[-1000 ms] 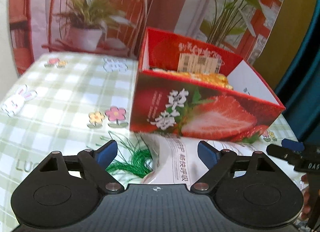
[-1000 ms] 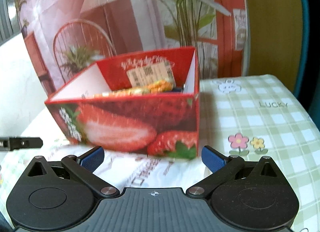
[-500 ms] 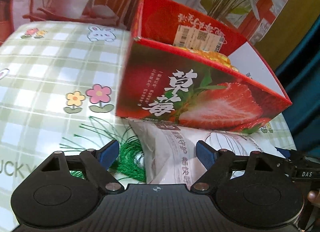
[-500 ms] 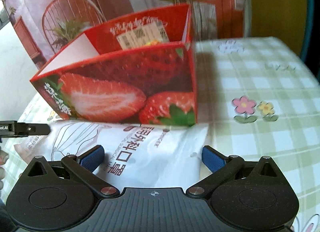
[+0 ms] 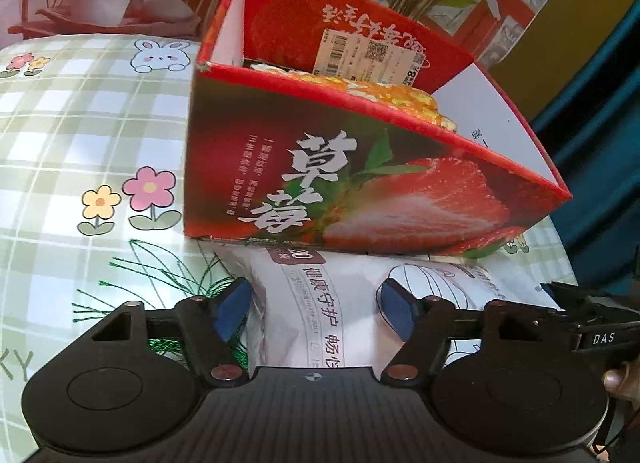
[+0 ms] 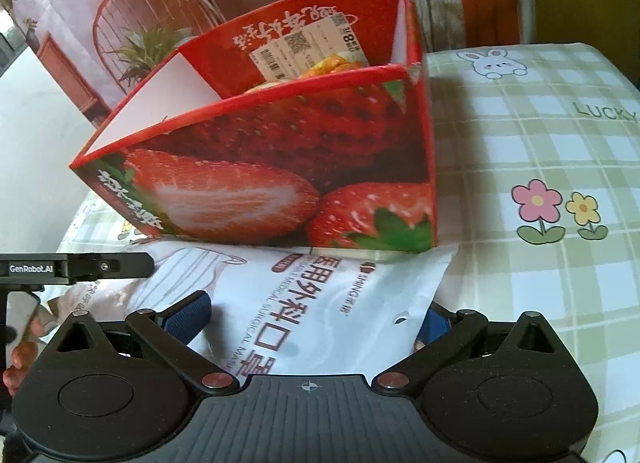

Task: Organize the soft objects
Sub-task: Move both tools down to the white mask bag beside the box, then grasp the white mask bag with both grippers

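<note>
left gripper [image 5: 316,309]: jaws spread, low | right gripper [image 6: 316,317]: jaws spread, low

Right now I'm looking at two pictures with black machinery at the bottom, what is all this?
Those are two handheld grippers, no robot arm; a person carries one in each hand. Each picture comes from a camera on a gripper, looking along its blue-tipped fingers. In the left view, the left gripper is open around one end of a white plastic pack of surgical masks. In the right view, the right gripper is open around the other end. Nothing looks gripped yet. The pack lies on a green checked tablecloth, before a red strawberry-printed cardboard box holding an orange packet. A green tassel lies left.
</note>
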### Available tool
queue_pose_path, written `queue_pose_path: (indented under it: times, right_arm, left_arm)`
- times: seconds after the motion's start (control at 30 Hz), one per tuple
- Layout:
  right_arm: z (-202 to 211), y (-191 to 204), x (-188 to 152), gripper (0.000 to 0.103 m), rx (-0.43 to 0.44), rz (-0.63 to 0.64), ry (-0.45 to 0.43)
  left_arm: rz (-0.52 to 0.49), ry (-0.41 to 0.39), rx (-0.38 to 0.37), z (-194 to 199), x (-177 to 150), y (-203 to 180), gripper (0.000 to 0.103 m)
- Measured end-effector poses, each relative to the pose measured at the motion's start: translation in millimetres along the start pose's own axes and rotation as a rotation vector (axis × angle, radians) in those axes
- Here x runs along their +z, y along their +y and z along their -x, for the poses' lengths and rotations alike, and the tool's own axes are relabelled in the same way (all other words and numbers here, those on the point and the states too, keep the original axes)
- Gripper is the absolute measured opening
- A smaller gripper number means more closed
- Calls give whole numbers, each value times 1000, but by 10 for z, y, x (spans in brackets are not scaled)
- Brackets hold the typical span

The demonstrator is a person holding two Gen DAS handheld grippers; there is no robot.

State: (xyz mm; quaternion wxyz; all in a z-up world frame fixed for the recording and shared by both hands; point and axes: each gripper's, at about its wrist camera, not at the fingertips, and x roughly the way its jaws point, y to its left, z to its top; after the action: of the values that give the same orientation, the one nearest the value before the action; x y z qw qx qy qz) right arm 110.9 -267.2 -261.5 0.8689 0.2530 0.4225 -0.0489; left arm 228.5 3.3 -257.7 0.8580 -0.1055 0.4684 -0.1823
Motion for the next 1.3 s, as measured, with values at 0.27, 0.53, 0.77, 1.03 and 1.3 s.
queue_pose_path:
  times: [0.27, 0.53, 0.77, 1.03, 1.3]
  right_arm:
    - [96, 24, 20, 92, 24, 2, -14]
    - [334, 88, 67, 91, 57, 17, -70]
    - [586, 177, 137, 87, 90, 39, -124]
    - [800, 332, 210, 87, 110, 83, -175]
    - [964, 453, 262, 86, 114, 125, -225]
  left_arm:
    - [-39, -39, -8, 208, 5, -26, 70]
    - [-59, -95, -39, 475, -3, -74, 70]
    - [-74, -165, -62, 750, 5, -126, 70]
    - [-73, -216, -76, 952, -18, -140, 70]
    - [-62, -266, -99, 1118, -43, -136, 70]
